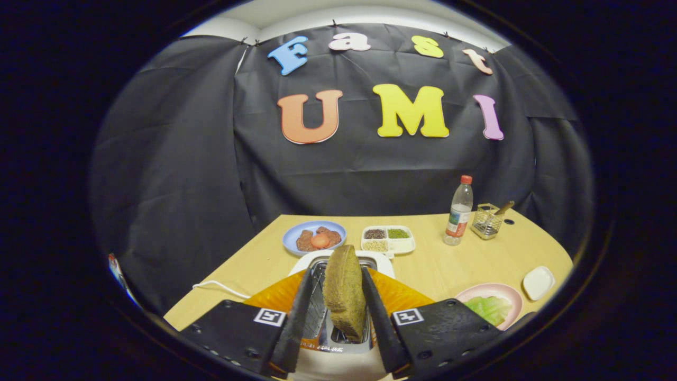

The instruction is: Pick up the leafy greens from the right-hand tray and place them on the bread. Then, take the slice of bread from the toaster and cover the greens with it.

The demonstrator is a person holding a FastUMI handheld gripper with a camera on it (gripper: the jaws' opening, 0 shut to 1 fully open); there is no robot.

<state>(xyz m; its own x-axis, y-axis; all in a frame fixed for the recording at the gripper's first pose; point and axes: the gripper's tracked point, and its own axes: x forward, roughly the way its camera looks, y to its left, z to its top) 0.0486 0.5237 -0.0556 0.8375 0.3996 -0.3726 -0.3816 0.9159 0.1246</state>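
Bread slice (345, 288) standing in the toaster (338, 338)

Gripper (338, 296) jaws sit either side of it; can't tell if they're pinching. Greens plate (492, 304) at 4 o'clock on the bench (439, 264).

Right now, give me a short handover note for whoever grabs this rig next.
Tongs: closed around the slice of bread, which stands upright, partly out of the toaster; firm contact on both sides can't be confirmed.
Leafy greens lie on the pink plate to the right of the tongs, so that step looks undone. I can't make out the base bread.
Beyond the toaster: blue plate and divided tray.
Left: place the greens, then cover them with this slice.
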